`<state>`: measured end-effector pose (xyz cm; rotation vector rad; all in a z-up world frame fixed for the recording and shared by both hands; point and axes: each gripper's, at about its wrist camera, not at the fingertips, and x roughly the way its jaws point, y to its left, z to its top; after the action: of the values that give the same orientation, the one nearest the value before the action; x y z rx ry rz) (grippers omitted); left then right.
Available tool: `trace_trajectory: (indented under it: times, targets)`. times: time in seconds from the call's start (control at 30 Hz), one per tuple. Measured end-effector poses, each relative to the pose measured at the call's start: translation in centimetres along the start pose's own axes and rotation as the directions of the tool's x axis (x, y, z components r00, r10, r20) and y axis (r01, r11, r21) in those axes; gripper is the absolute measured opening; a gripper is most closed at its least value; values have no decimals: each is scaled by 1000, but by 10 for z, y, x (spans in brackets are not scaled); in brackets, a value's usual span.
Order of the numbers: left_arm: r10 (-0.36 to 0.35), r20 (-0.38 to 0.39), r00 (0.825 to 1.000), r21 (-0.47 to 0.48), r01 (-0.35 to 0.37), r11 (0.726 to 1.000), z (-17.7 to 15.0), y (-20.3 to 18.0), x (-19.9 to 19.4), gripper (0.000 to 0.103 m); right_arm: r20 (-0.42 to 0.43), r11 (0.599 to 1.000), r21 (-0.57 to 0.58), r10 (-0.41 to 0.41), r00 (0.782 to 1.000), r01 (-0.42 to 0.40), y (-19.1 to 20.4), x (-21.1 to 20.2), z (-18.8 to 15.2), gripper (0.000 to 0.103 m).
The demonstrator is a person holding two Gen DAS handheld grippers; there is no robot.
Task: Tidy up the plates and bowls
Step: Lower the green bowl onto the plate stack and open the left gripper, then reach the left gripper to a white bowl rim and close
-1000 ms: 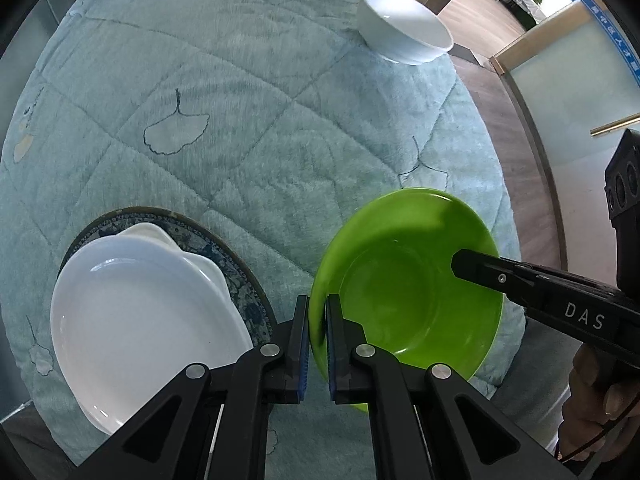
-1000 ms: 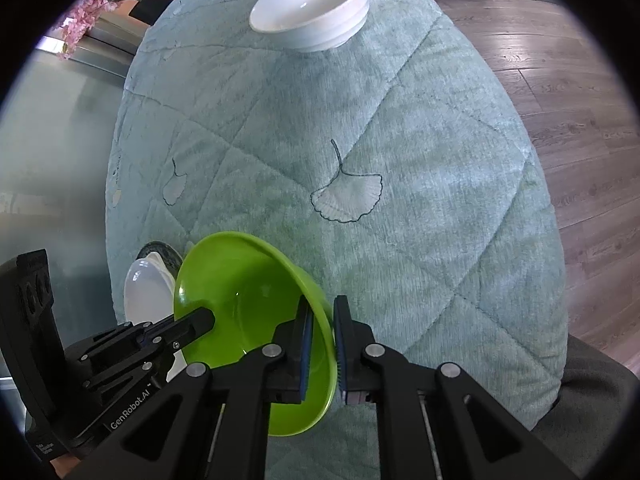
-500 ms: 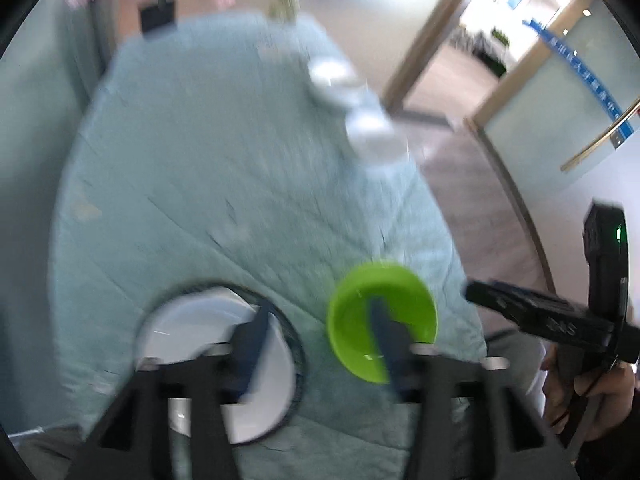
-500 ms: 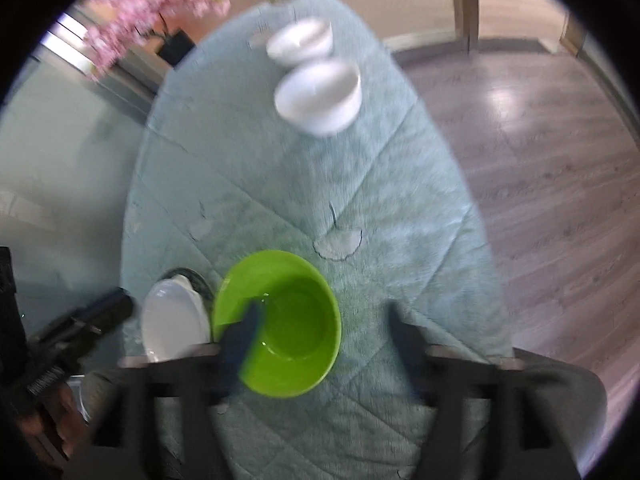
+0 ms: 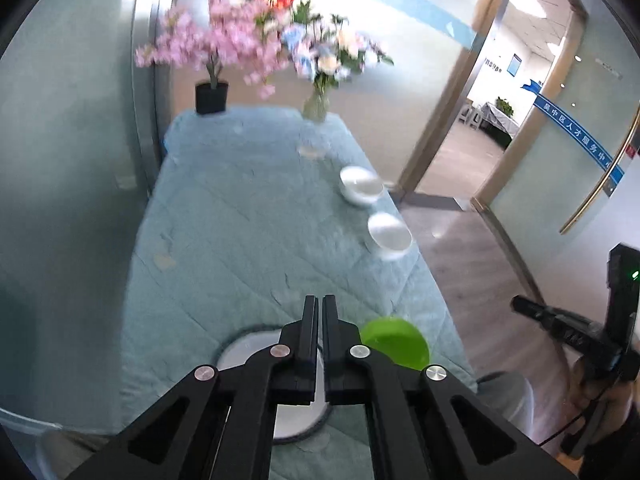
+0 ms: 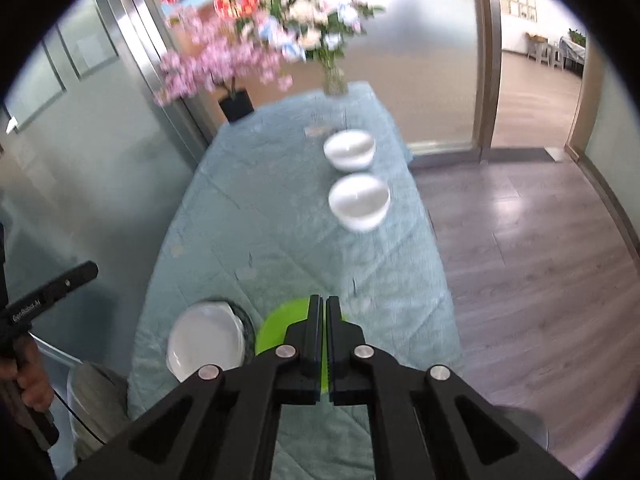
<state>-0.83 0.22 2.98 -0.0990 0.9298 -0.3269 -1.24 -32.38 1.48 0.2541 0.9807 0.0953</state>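
Observation:
A green bowl (image 5: 394, 344) (image 6: 276, 330) sits on the teal quilted table (image 5: 240, 240) near its front edge. Left of it, a white plate (image 5: 248, 354) (image 6: 204, 340) rests on a dark-rimmed plate. Two white bowls (image 6: 360, 200) (image 6: 350, 150) stand farther back on the right side. My left gripper (image 5: 320, 304) hangs high above the plate, its jaws closing to a thin slit with nothing between them. My right gripper (image 6: 324, 304) is shut and empty, high over the green bowl, and hides part of it.
A black pot of pink blossoms (image 5: 211, 96) and a glass vase of flowers (image 5: 316, 106) stand at the table's far end. Wooden floor (image 6: 540, 260) and an open doorway lie to the right. Glass walls run along the left.
Both grippers let go of the green bowl's rim, opened wide, rose well above the table and came together again. The bowl now rests on the table beside the plate.

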Motion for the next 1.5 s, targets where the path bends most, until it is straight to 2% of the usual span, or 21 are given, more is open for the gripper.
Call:
trace_trajectory:
  times: [0.03, 0.07, 0.1, 0.13, 0.17, 0.2, 0.27, 0.4, 0.57, 0.67, 0.77, 0.83, 1.0, 1.1, 1.17, 1.23, 1.27, 1.37, 1.5]
  targets:
    - [33, 12, 999, 14, -34, 999, 4, 1, -8, 22, 14, 1000, 6, 13, 1000, -13, -1, -6, 5, 3]
    - [67, 20, 998, 24, -67, 997, 8, 1, -13, 67, 29, 1000, 4, 8, 1000, -9, 0, -12, 12, 15]
    - [78, 34, 996, 21, -79, 997, 11, 3, -19, 103, 41, 1000, -3, -4, 999, 4, 0, -16, 18, 32]
    - [74, 91, 993, 3, -74, 997, 14, 7, -29, 102, 53, 1000, -7, -16, 998, 16, -2, -19, 22, 85]
    - [76, 117, 990, -1, -77, 997, 19, 9, -36, 102, 83, 1000, -6, -29, 996, 29, -3, -24, 29, 102]
    - [83, 115, 990, 7, -84, 996, 23, 12, -40, 102, 109, 999, -9, -40, 993, 41, -6, -29, 33, 102]
    - [83, 106, 991, 11, -85, 996, 31, 15, -42, 102, 108, 998, -21, -54, 993, 57, -11, -30, 45, 102]
    - [57, 66, 996, -56, -53, 997, 54, 24, -35, 102, 105, 999, -19, -45, 993, 47, -23, -28, 65, 102]
    - [33, 47, 998, -42, -31, 999, 108, 19, -22, 101, 77, 997, -55, -41, 996, 45, -27, -27, 107, 102]
    - [-12, 59, 998, -24, 13, 1000, 159, 10, -19, 100, 90, 992, -104, -57, 994, 67, -28, -40, 153, 102]
    - [9, 112, 994, 31, -12, 999, 211, -6, -19, 100, 173, 992, -93, -66, 983, 83, -38, -68, 217, 102]
    - [8, 125, 992, 67, -16, 998, 242, -18, -14, 100, 199, 995, -85, -38, 979, 55, -44, -80, 258, 102]
    - [-29, 80, 996, 107, 20, 994, 325, -41, 34, 100, 199, 995, -62, -65, 978, 79, -61, -70, 336, 102]
    - [4, 44, 999, 118, -9, 993, 363, -50, 84, 100, 155, 988, -100, -101, 983, 117, -66, -34, 381, 102]
    - [32, -15, 999, 137, -30, 990, 382, -56, 135, 100, 144, 984, -102, -130, 981, 145, -71, -13, 398, 102]
    - [34, -66, 997, 138, -25, 990, 389, -57, 180, 100, 120, 985, -91, -135, 983, 146, -79, 25, 409, 102]
    - [28, -105, 994, 138, -13, 990, 393, -58, 210, 100, 105, 987, -86, -127, 986, 137, -81, 38, 409, 102]
    - [11, -183, 983, 145, 16, 989, 387, -55, 283, 100, 6, 993, -64, -103, 995, 104, -95, 110, 393, 100]
    - [-58, -272, 960, 84, 84, 993, 365, -42, 366, 96, -139, 983, -107, -165, 976, 151, -109, 220, 350, 87]
